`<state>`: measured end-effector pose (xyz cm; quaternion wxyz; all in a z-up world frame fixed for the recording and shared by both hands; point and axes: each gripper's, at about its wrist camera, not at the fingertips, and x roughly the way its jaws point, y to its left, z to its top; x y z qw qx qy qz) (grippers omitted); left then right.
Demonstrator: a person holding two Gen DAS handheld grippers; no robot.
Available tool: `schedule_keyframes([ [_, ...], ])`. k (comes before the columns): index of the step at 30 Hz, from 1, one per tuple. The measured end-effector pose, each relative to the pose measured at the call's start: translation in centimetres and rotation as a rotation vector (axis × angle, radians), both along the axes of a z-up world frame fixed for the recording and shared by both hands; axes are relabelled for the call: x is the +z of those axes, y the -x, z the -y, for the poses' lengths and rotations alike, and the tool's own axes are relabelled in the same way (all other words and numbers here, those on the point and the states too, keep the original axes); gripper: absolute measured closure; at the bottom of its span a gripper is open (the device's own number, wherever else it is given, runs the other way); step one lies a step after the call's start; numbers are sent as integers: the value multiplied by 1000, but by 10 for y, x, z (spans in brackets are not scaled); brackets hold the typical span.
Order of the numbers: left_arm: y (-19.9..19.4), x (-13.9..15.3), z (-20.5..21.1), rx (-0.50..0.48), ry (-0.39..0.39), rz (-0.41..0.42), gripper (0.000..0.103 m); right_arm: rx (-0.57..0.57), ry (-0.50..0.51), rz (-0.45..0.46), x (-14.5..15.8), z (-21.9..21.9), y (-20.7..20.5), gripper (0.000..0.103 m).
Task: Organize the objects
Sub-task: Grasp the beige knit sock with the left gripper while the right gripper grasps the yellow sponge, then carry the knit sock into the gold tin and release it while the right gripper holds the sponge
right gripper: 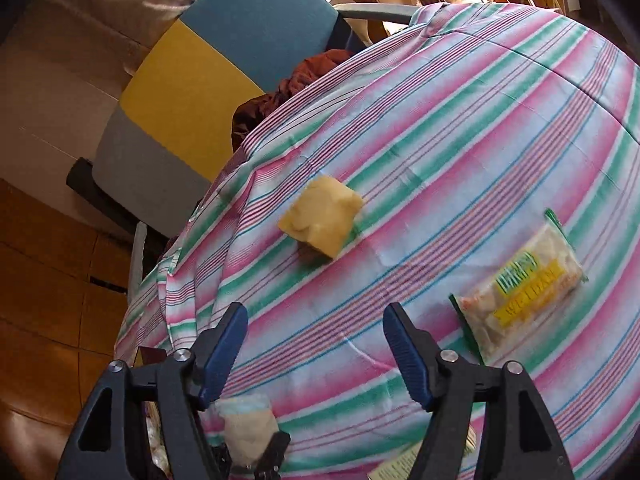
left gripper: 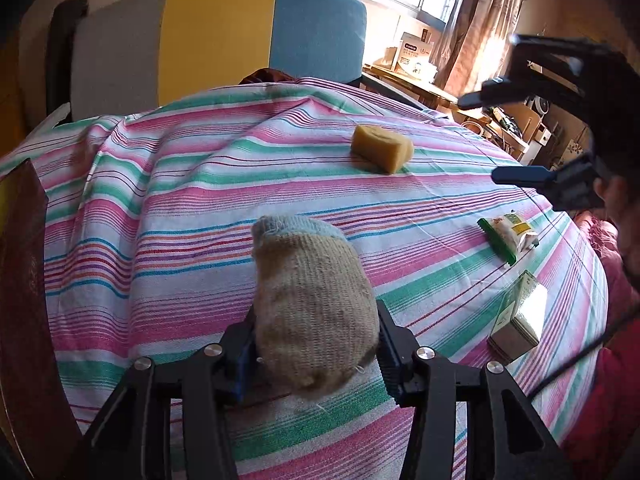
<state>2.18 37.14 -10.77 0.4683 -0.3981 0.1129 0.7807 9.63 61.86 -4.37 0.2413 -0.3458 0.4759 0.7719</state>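
Observation:
My left gripper (left gripper: 316, 344) is shut on a beige knitted sock (left gripper: 312, 304) with a pale blue cuff and holds it just above the striped tablecloth (left gripper: 200, 200). The sock also shows in the right wrist view (right gripper: 248, 428) at the bottom left. My right gripper (right gripper: 316, 344) is open and empty, raised above the table; it shows in the left wrist view (left gripper: 492, 136) at the right. A yellow soap block (left gripper: 382, 148) (right gripper: 322, 216) lies farther back. A green and white snack packet (left gripper: 508, 236) (right gripper: 520, 284) lies to the right. A small green carton (left gripper: 520, 316) lies near the right edge.
A grey, yellow and blue chair (left gripper: 220, 40) (right gripper: 192, 80) stands behind the table. A dark red board (left gripper: 24, 280) stands at the left edge. A cluttered desk (left gripper: 420, 76) is at the back right by the window. A person in red (left gripper: 608, 380) sits at the right.

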Motion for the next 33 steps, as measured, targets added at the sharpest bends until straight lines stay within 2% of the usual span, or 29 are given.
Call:
schedule_keyframes([
  [5,4,-1,4,0,-30,31,53,-7,23,105,-24,-36,58,16],
  [8,6,-1,5,-1,-41,41,53,-41,39,140,-38,-46,78,16],
  [13,6,-2,6,0,-47,47,52,9,-33,261,-53,-41,109,14],
  [14,6,-3,5,0,-49,48,52,24,-55,288,-53,-38,111,18],
  [15,5,-3,5,1,-50,48,52,36,-87,314,-52,-35,109,34],
  [16,4,-3,5,1,-49,46,52,57,-112,331,-50,-32,106,40],
  [18,2,-2,5,3,-46,39,52,112,-105,310,-46,-24,95,46],
  [23,2,-2,4,4,-44,36,53,255,-176,302,-26,21,53,47],
  [25,1,-2,4,3,-42,35,53,311,-174,301,-23,42,34,47],
  [28,1,0,3,3,-29,32,53,362,-180,295,-26,69,17,47],
  [33,-6,7,12,25,25,12,54,378,-168,273,-45,79,21,47],
])
